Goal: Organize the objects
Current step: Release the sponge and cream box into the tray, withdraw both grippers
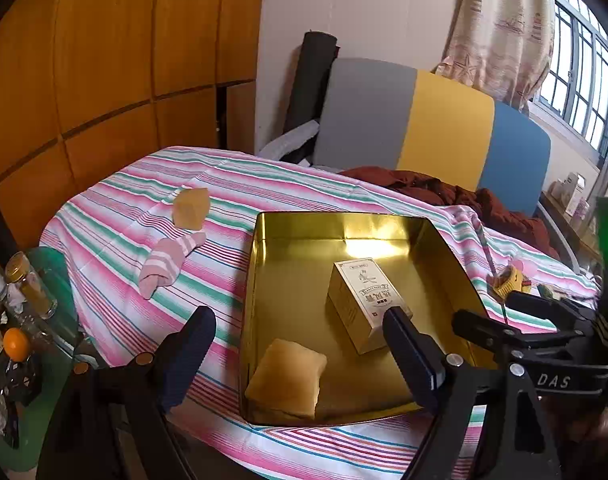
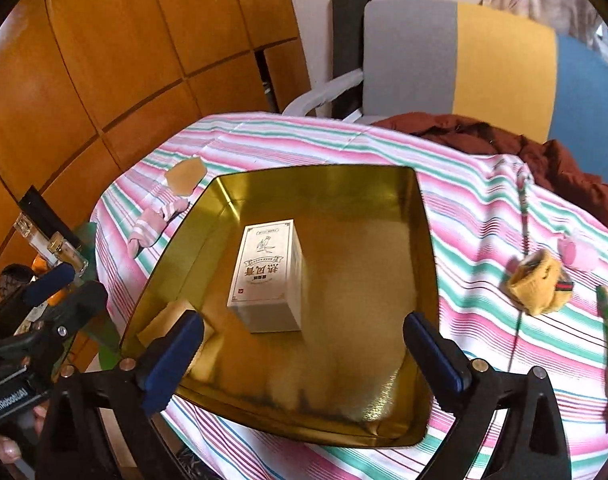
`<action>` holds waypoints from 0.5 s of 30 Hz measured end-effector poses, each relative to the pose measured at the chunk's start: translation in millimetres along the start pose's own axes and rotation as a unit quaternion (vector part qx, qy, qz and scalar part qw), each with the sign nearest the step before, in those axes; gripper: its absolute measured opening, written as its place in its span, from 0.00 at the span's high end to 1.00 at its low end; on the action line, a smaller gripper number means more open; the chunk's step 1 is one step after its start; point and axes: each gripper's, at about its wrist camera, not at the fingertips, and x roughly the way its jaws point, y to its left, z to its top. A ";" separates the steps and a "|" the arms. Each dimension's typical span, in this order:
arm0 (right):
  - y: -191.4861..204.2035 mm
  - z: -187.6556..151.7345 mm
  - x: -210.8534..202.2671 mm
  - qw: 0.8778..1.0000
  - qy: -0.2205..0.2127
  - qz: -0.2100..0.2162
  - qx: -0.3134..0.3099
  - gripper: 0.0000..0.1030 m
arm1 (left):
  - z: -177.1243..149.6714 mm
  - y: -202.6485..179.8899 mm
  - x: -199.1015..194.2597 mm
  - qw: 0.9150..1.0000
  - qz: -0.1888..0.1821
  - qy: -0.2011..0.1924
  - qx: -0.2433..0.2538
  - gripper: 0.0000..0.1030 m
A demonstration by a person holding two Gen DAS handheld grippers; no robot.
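Two tools hang over a gold tin tray, and neither holds anything. Seen from the right wrist, the right tool has its blue-padded jaws spread wide above the tray's near half, with only bare tray floor between them. The left tool also stands wide open, one finger over the striped cloth beside the tray, the other over the tray near the end of a white carton.

That carton lies flat in the middle of the tray, printed face up. A tan pillow-shaped packet sits in the tray's near left corner, apart from the carton.

Outside the tray, on the cloth-covered counter, a rolled pink striped sock lies to the left with a tan block just beyond it. To the right lie a small yellow knitted piece and a pink object, near each other. A dark red garment is heaped at the far edge, before a grey, yellow and blue panel.
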 end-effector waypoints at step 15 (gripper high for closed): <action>-13.0 -18.8 -29.6 0.997 -0.057 -0.060 0.010 0.00 | -8.6 -6.0 -8.9 0.999 0.037 -0.025 0.001 0.16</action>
